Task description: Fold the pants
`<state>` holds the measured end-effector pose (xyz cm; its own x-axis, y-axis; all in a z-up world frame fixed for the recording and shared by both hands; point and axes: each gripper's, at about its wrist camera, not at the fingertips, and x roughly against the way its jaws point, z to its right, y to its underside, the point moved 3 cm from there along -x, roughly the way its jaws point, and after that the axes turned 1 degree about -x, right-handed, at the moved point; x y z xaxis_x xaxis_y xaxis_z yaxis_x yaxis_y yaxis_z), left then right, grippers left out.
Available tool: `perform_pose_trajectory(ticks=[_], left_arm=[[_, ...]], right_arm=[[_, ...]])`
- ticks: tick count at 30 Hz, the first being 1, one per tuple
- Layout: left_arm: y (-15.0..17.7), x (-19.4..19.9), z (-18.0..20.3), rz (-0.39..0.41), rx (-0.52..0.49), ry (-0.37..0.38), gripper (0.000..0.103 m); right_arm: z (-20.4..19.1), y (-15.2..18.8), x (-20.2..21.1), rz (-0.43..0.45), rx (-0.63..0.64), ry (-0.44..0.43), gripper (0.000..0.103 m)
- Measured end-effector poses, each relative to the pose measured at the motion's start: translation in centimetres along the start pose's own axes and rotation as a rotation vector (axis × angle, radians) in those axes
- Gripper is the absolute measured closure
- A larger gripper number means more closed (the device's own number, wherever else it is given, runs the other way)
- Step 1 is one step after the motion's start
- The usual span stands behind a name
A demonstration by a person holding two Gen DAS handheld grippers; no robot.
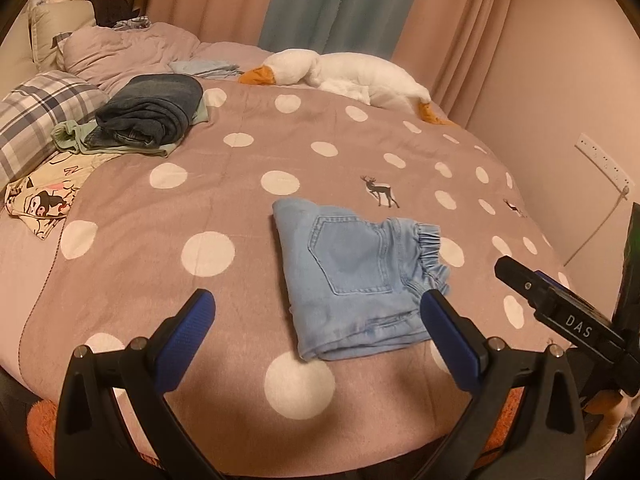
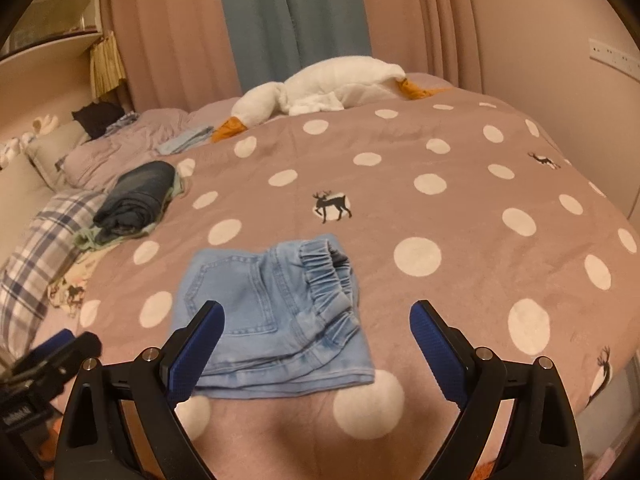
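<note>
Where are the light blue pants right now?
The light blue pants lie folded on the polka-dot blanket, centre in both wrist views, below the deer print, held by neither open gripper.

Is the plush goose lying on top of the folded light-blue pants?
No, the plush goose lies at the far edge of the bed, well apart from the folded light-blue pants near the front.

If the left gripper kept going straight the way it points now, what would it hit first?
Most likely the folded light-blue denim pants, which lie on the polka-dot blanket just ahead of the open left gripper and slightly right of its centre line. Depth is hard to judge; it might touch blanket first.
</note>
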<state>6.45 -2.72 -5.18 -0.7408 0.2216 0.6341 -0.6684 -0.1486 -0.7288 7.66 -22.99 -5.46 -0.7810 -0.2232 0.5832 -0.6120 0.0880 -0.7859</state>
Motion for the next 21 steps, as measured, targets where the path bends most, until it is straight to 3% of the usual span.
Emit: perform_pose_trajectory(ticks=[21], left_arm=[[1.3,1.6,0.7,-0.016,0.0,-0.002,0.001]], right_arm=[[-0.6,1.1,1.7,0.012,0.038,0.047,0.01]])
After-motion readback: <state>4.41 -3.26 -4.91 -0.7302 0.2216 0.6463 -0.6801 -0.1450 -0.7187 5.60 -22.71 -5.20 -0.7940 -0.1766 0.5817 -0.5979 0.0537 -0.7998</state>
